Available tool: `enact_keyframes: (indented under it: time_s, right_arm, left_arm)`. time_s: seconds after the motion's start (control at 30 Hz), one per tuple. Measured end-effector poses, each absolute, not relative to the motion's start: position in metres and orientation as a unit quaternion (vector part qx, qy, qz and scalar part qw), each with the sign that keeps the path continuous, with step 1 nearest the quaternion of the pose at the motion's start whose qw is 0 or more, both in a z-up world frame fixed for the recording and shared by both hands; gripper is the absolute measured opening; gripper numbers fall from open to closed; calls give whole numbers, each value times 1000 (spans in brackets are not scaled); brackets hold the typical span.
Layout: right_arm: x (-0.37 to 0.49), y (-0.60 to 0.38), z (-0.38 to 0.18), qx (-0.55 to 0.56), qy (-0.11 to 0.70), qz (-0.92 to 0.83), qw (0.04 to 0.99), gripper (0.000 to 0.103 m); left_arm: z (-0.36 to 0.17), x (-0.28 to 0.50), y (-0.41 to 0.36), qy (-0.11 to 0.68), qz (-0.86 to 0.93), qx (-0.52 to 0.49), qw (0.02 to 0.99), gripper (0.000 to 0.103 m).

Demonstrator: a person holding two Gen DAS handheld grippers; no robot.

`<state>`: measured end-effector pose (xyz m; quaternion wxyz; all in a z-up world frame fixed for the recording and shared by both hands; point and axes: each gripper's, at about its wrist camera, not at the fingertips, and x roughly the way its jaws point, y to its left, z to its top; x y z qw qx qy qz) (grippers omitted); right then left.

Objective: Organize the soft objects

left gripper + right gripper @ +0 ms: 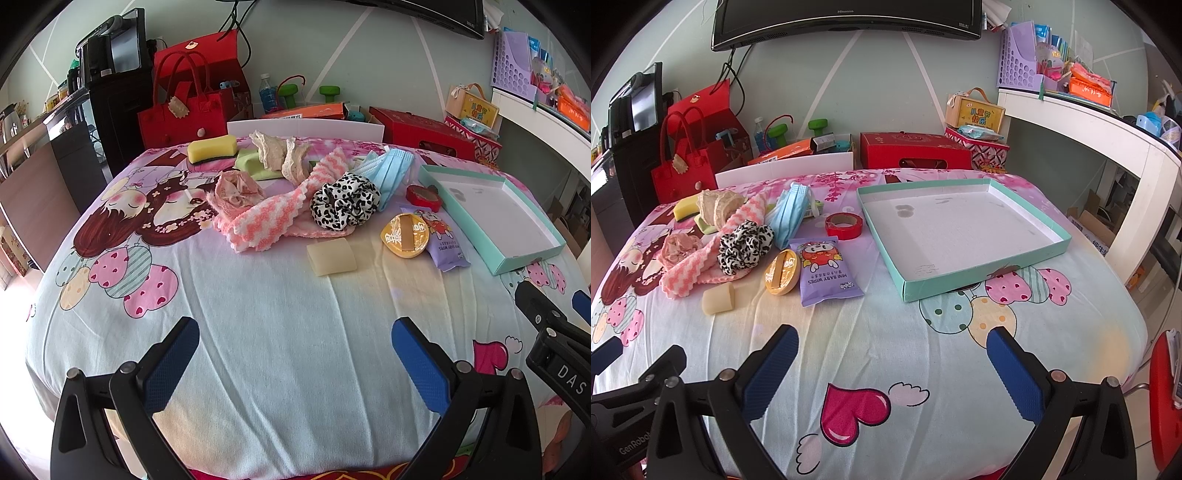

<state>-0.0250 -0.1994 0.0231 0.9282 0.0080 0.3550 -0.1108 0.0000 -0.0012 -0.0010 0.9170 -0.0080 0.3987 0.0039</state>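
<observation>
Soft objects lie well ahead of both tongs: left gripper [295,354] and right gripper [892,363] hover spread wide, grasping nothing, over the cartoon sheet [886,332]; beyond, striped cloth [269,210], leopard scrunchie [345,199], teal tray [1060,242]

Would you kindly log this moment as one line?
left gripper: open, empty | right gripper: open, empty | shallow teal cardboard tray: empty | black-and-white leopard fabric scrunchie: on cloth pile

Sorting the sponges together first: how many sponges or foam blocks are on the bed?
3. A yellow sponge at the far left, a green sponge beside it under the lace cloth, and a cream foam block nearest the camera. The pile may hide more.
</observation>
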Motion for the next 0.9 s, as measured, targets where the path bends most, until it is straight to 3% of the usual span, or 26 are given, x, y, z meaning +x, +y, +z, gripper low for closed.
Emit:
enact_keyframes:
  time_s: [0.9]
  right_arm:
    - [-22,-201,24,16,363,-97,927,103]
  left_arm:
    - [-3,8,4,419,-14,-34,907,103]
